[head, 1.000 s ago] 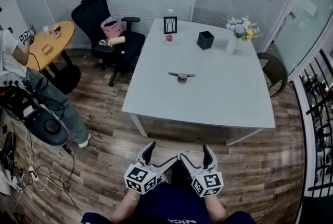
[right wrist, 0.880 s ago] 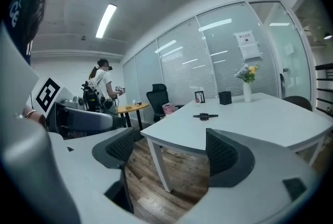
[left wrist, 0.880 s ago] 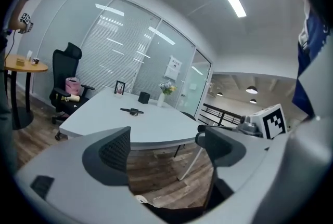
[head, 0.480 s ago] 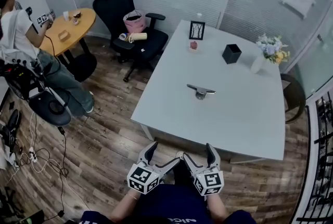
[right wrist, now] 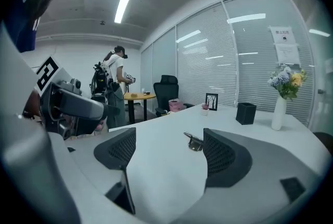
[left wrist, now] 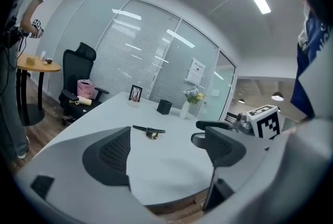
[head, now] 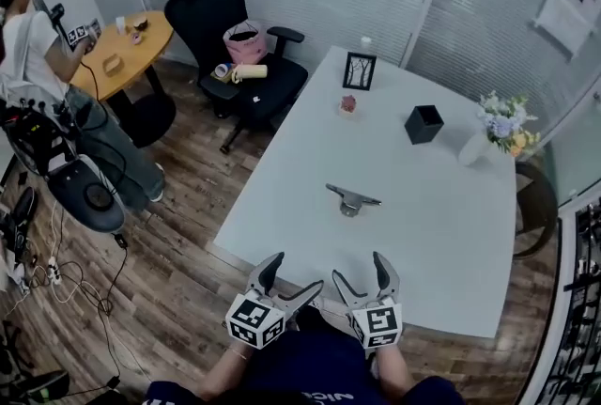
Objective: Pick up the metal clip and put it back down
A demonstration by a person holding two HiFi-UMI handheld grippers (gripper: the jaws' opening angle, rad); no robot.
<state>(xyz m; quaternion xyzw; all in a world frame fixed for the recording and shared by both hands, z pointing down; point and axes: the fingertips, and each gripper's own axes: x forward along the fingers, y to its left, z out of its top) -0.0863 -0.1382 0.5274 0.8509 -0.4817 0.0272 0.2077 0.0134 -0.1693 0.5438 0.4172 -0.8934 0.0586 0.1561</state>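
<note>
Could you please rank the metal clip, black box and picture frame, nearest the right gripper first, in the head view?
1. Metal clip, central.
2. Black box, rightward.
3. Picture frame, far edge.
Right gripper, empty, jaws just closing slightly.

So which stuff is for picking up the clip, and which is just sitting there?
For the job: metal clip; left gripper, open and empty; right gripper, jaws just closed a little, nothing between them; white table.

Just lying about: picture frame, black box, flower vase, office chair, round wooden table.
</note>
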